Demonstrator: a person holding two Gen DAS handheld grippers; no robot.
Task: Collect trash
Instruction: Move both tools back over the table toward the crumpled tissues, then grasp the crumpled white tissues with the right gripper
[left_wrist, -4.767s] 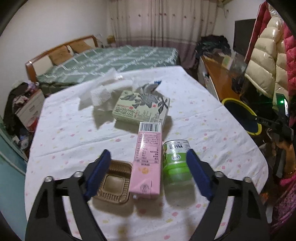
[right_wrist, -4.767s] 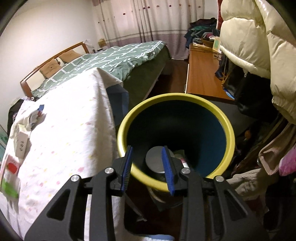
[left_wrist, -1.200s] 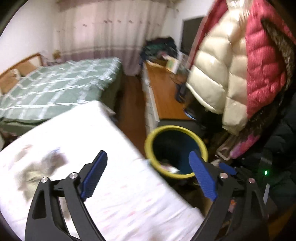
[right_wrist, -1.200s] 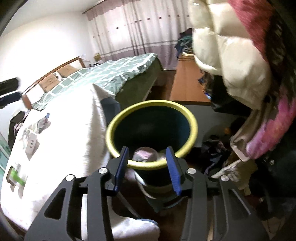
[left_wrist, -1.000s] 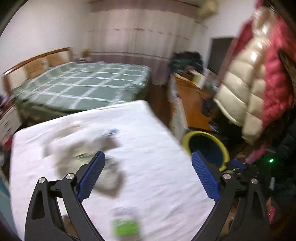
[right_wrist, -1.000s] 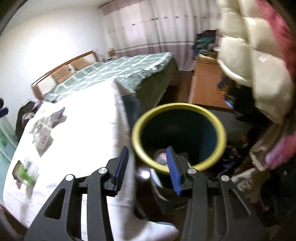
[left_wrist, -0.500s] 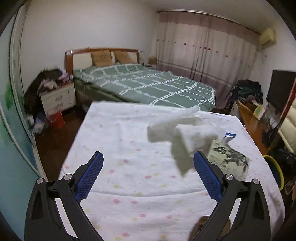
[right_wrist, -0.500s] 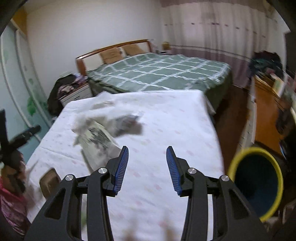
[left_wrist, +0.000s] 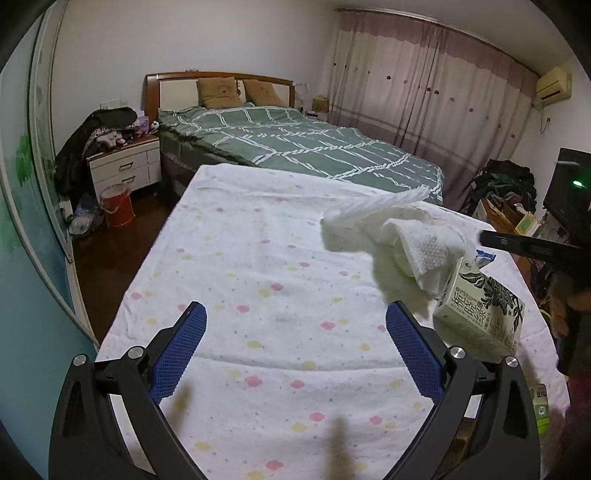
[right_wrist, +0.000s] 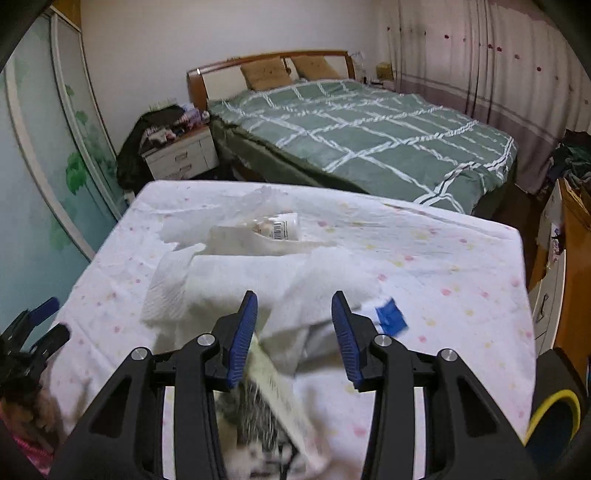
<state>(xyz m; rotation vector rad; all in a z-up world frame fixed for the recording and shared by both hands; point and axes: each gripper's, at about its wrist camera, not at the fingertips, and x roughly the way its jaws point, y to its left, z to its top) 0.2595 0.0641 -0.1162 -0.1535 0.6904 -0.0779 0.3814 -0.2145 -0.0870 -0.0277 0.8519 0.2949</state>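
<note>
The left gripper (left_wrist: 295, 354) stands wide apart and empty at the bottom of its view over bare tablecloth (left_wrist: 258, 266), likely waiting while the right gripper (right_wrist: 294, 332), its 2 jaws part-way apart and clamped on nothing, hangs over the crumpled tissues (right_wrist: 236, 280) at the centre of its view, probably lining up the next pick. The tea carton (left_wrist: 480, 314) lies at the right of the left view, its long axis running from upper left to lower right.
</note>
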